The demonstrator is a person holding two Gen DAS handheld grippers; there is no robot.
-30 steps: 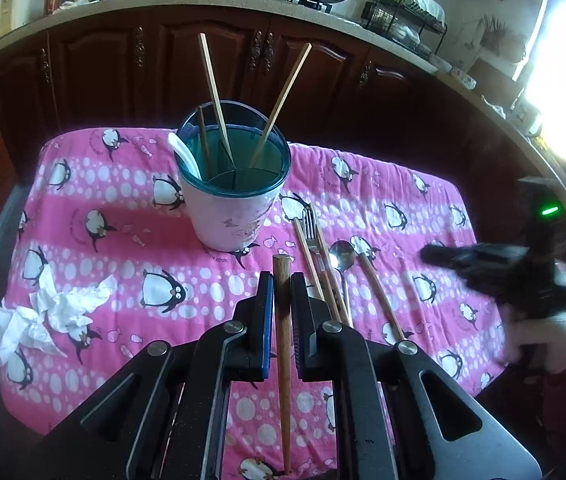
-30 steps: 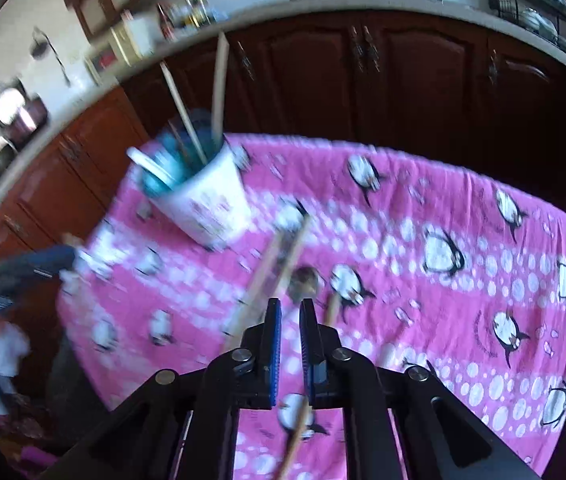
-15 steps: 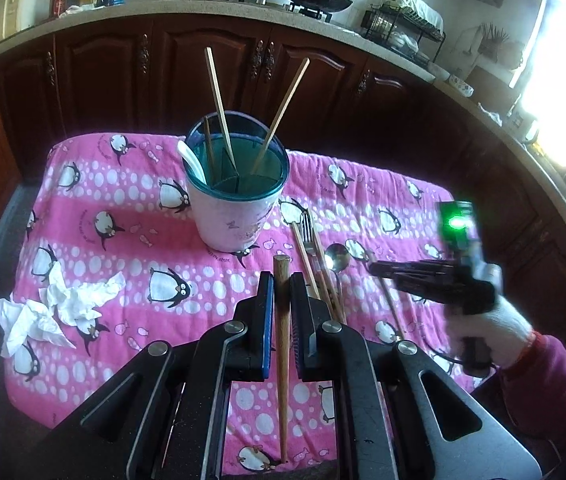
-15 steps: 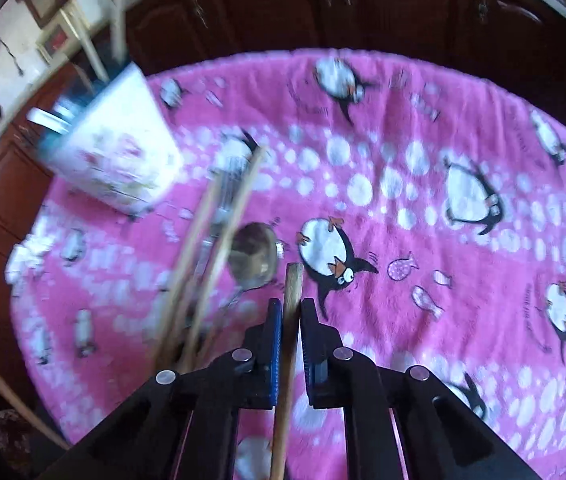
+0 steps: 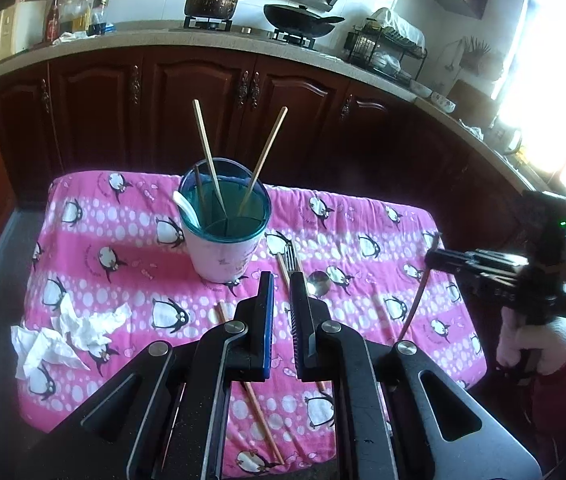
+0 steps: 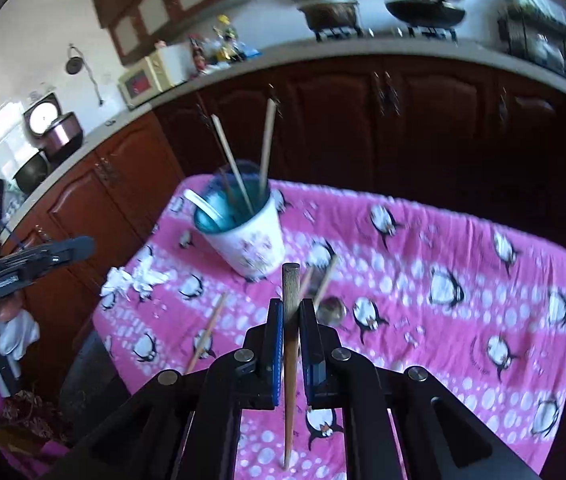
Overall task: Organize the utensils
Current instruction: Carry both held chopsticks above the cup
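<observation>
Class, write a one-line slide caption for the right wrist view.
Right gripper shut on a wooden chopstick above the penguin cloth, facing the utensil cup.

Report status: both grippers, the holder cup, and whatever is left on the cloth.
Left gripper open, empty. Right gripper shut on chopstick, raised. Holder cup upright, path clear. One chopstick, fork, spoon on cloth.

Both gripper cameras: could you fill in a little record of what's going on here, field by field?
left gripper: open, nothing between its fingers
right gripper: shut on a wooden chopstick
utensil cup: upright, holds two chopsticks and a white spoon
pink cloth: fork, metal spoon, loose chopsticks
crumpled tissue: on the cloth, left of the cup
</observation>
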